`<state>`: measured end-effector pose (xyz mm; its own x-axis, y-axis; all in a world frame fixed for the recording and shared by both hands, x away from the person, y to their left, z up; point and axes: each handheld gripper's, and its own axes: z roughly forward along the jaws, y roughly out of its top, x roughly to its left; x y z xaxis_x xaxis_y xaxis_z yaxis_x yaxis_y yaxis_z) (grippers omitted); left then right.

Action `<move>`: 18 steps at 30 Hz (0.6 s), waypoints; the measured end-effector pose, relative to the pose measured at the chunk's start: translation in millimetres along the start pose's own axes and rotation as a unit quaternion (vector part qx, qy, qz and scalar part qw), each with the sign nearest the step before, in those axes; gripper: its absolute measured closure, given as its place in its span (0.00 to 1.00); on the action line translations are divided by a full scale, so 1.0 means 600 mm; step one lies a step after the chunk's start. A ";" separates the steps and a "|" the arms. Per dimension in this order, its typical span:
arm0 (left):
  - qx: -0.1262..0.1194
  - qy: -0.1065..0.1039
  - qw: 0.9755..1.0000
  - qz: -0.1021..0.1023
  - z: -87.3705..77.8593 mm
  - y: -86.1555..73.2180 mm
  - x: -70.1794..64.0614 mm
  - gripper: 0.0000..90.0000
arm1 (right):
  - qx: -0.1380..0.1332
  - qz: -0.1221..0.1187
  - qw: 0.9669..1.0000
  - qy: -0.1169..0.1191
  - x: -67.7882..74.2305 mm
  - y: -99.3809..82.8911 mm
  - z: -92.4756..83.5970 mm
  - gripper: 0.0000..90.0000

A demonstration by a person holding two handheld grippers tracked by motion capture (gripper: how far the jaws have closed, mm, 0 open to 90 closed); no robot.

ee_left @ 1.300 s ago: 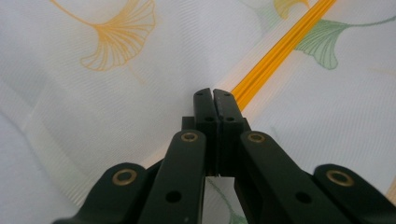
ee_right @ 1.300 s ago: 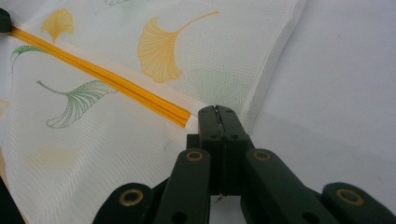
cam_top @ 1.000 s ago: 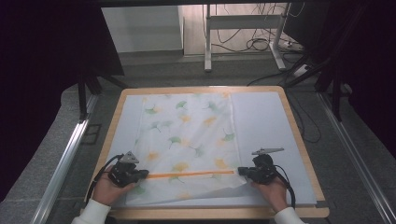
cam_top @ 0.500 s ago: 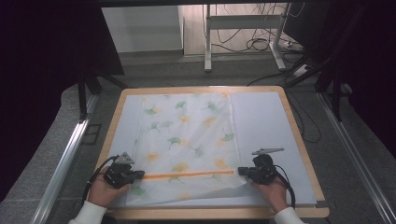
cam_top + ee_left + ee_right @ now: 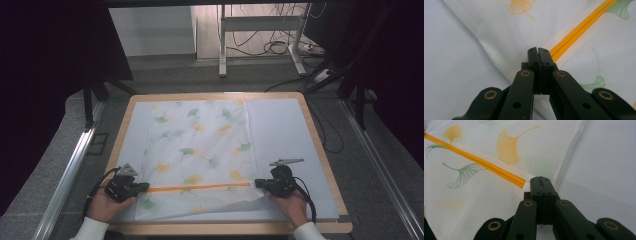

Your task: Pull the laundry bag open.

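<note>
A: Left tongs (image 5: 144, 187)?
B: Closed tight on the left end of the cloth (image 5: 197, 155), right by its orange stripe (image 5: 200, 188).
A: Between the tongs?
B: The cloth lies flat on the surface (image 5: 320, 150); the stripe runs straight from one pair to the other.
A: Right tongs (image 5: 258, 183)?
B: Pressed together too, pinching the cloth's right edge at the stripe's end.

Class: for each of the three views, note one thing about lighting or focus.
High view: table evenly lit, surroundings dark. Left gripper view: left gripper sharp, leaf-print cloth soft further off. Right gripper view: right gripper and weave crisp, no glare.
</note>
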<state>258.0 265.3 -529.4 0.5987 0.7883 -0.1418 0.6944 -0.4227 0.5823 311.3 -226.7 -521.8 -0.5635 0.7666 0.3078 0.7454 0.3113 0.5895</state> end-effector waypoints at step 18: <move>-0.005 -0.007 1.000 -0.010 -0.006 -0.010 0.009 1.00 | 0.000 0.001 1.000 0.001 0.000 0.000 0.000 0.99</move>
<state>255.7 273.8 -530.5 0.5900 0.7906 -0.1638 0.7020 -0.4021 0.5878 311.4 -226.9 -521.8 -0.5628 0.7665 0.3093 0.7464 0.3105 0.5886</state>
